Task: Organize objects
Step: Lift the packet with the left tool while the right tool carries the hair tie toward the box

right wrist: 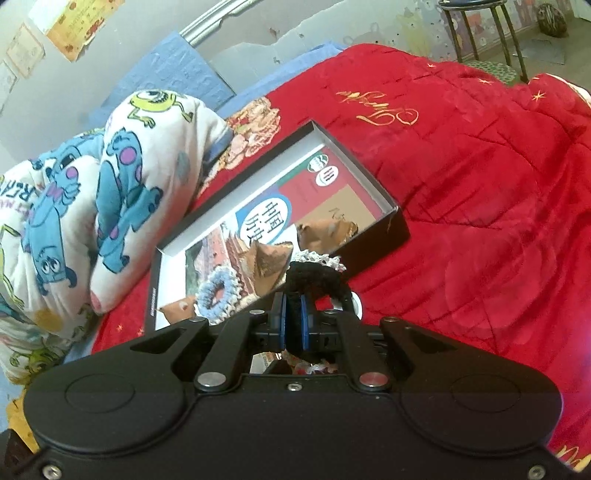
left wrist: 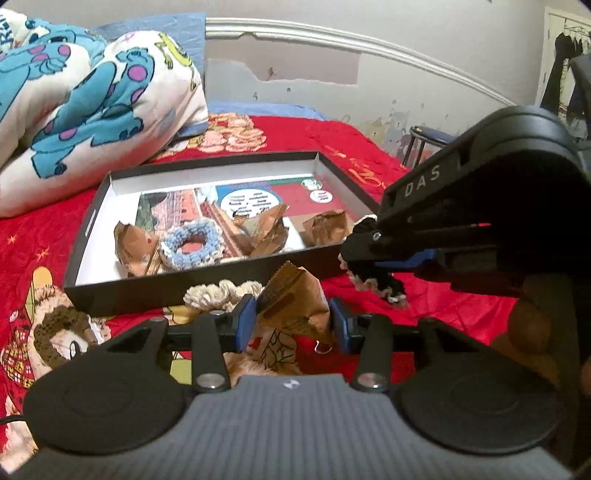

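A shallow black box (left wrist: 122, 291) lies on the red bedspread and also shows in the right wrist view (right wrist: 400, 229). Inside it lie a light blue crocheted scrunchie (left wrist: 190, 245) and several brown snack packets (left wrist: 325, 227). My left gripper (left wrist: 293, 319) is shut on a brown snack packet (left wrist: 295, 306), just in front of the box's near wall. A beige scrunchie (left wrist: 218, 293) lies beside it on the bed. My right gripper (right wrist: 293, 321) is shut on a black crocheted scrunchie (right wrist: 317, 282), held at the box's near right corner; it shows in the left wrist view (left wrist: 360, 240).
A rolled white blanket with blue cartoon monsters (left wrist: 85, 92) lies left of the box. A metal bed rail (left wrist: 332, 40) and peeling wall stand behind. A stool (right wrist: 476, 22) stands past the bed. Open red bedspread (right wrist: 498, 184) stretches right of the box.
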A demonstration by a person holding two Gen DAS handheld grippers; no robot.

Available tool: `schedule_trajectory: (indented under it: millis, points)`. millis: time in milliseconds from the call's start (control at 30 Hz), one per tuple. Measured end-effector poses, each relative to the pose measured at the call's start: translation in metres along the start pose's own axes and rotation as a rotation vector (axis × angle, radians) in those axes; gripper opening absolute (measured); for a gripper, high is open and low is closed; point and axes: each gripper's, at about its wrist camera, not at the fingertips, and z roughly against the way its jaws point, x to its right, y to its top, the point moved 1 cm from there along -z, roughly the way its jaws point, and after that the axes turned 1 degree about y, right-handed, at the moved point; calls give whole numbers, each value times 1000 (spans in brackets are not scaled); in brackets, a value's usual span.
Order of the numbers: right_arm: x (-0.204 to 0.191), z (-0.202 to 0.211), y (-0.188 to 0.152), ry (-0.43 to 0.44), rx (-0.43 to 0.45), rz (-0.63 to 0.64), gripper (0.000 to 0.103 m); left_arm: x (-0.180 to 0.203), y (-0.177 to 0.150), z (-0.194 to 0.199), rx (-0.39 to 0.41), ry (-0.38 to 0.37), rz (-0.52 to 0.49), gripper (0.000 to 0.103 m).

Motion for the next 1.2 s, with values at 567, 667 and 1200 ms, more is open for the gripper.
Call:
schedule_trajectory:
  millis: [567, 667, 1200]
  points:
    - [-15, 29, 15, 135, 120, -1, 8, -8, 27, 28, 142, -11, 29, 48]
    - [-20, 31, 17, 164, 145, 8, 8, -14, 33, 33, 182, -8, 38, 48]
    - [-45, 33, 43, 301, 273, 43, 8, -56, 83, 51, 277, 40, 42, 48]
